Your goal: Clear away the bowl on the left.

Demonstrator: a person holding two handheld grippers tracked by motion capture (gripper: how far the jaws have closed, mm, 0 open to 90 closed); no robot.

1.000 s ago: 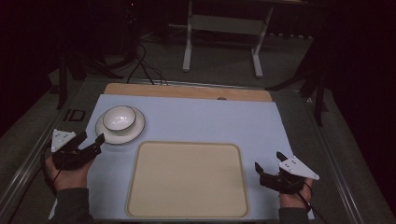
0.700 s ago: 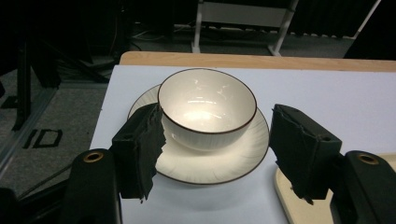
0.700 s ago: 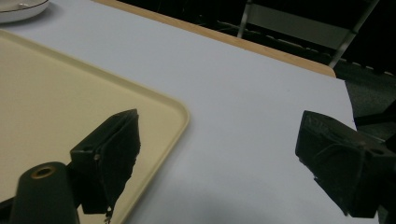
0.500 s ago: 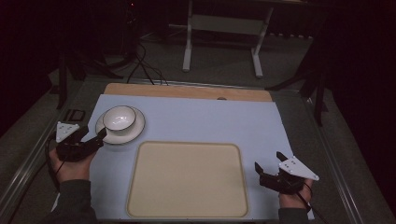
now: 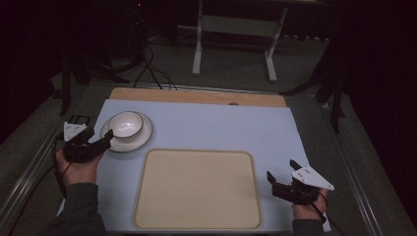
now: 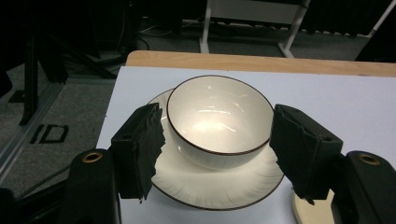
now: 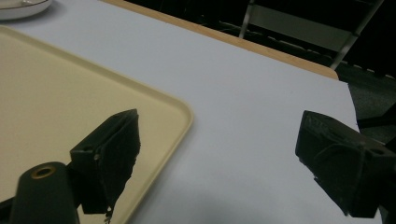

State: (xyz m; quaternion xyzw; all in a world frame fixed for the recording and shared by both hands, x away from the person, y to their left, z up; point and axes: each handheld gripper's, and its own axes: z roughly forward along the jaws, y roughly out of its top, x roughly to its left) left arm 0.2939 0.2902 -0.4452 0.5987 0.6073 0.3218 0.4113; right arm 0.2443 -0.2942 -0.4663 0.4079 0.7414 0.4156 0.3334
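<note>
Two grippers sit open over the tabletop point(image 5: 206, 123). The left gripper point(image 6: 215, 140) brackets a white bowl point(image 6: 219, 119) on its saucer point(image 6: 210, 186), not yet grasped. The right gripper point(image 7: 224, 161) hovers beside an empty beige tray point(image 5: 196, 189). Nothing looks moved yet.

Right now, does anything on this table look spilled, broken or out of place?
Nothing stands out. The white bowl sits upright on its plate, both intact, and the cream tray lies flat and bare. The left gripper is open around the bowl, not touching it.
</note>
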